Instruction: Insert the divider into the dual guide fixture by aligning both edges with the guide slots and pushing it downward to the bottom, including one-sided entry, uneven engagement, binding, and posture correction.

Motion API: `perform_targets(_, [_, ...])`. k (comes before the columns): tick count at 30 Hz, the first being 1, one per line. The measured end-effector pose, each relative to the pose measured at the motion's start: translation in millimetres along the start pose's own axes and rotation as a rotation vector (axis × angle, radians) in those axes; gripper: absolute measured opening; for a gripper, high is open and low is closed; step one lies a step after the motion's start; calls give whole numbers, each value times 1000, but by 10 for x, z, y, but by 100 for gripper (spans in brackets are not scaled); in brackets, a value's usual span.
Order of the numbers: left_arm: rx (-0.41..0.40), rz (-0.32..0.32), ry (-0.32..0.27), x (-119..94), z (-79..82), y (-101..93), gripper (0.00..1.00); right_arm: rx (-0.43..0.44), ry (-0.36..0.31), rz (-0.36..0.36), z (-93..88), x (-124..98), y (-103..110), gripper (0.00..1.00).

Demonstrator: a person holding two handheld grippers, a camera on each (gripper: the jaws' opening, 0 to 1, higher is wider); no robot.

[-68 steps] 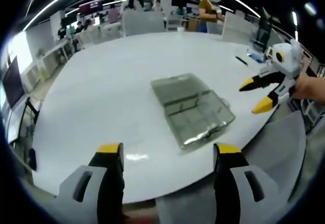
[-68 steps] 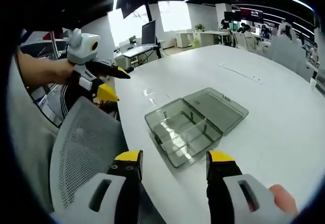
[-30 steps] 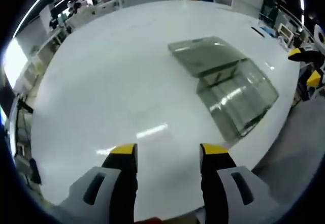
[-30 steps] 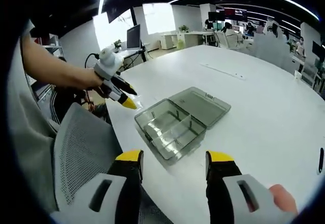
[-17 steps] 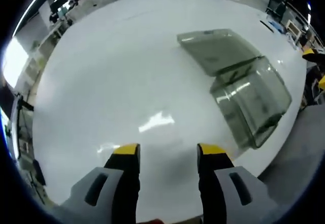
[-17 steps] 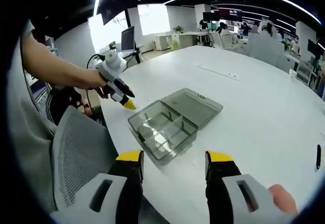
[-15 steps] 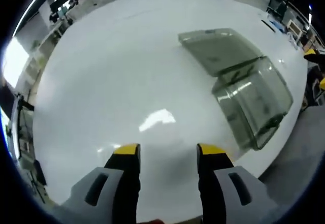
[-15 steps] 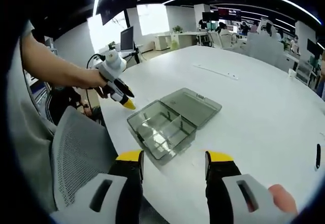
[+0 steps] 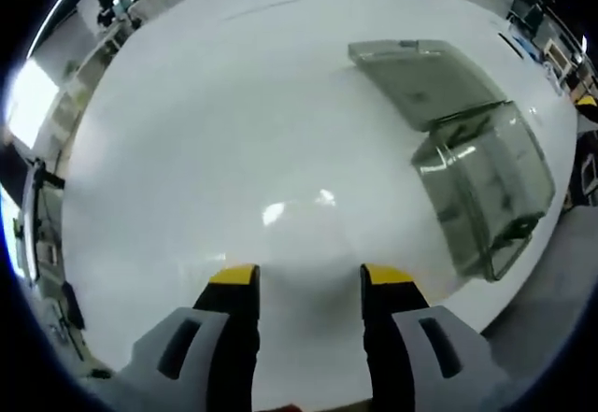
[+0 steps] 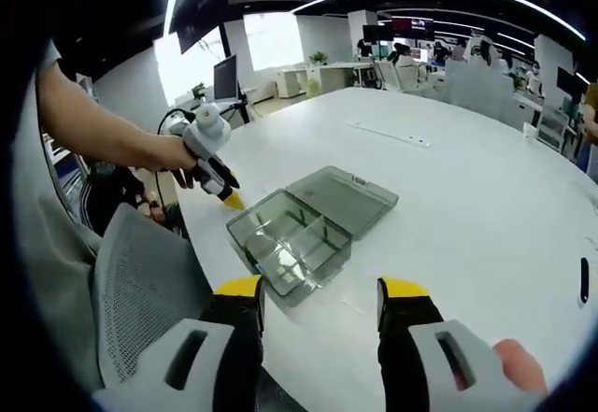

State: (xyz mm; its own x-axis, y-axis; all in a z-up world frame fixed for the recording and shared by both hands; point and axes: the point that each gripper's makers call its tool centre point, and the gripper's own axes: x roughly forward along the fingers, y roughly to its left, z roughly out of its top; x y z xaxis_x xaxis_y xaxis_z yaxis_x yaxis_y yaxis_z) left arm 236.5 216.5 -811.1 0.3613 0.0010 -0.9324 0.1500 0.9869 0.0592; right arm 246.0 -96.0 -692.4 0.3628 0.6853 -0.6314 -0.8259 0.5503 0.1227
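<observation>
Since the earlier frames the left gripper [image 10: 227, 196] has come down from above the chair to the near table edge, just beside the box, and in its own view the box has slid toward the right edge as that camera tipped down at the tabletop. In the left gripper view, the left gripper's yellow-tipped jaws [image 9: 300, 279] stand apart with nothing between them, over bare white table [image 9: 206, 141]; to the right lies the clear box [image 9: 491, 188], its lid [image 9: 420, 80] folded flat on the table beyond it. In the right gripper view, a grey mesh chair [image 10: 140, 291] sits at left below the person's forearm [image 10: 89, 127], whose hand holds the left gripper with its tips at the box's near-left corner; whether they touch cannot be told. The box [image 10: 290, 244] shows a divider [image 10: 297, 232] standing across its inside; how deeply it is seated cannot be told. The right gripper [image 10: 322, 289] hangs wide open and empty, short of the box.
</observation>
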Motion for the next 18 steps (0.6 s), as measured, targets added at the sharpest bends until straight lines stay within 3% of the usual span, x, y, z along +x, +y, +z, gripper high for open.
perform_targets(18, [-87,-9,57,42,-15,-22,37,8,2,-8,-8,7,-24,44])
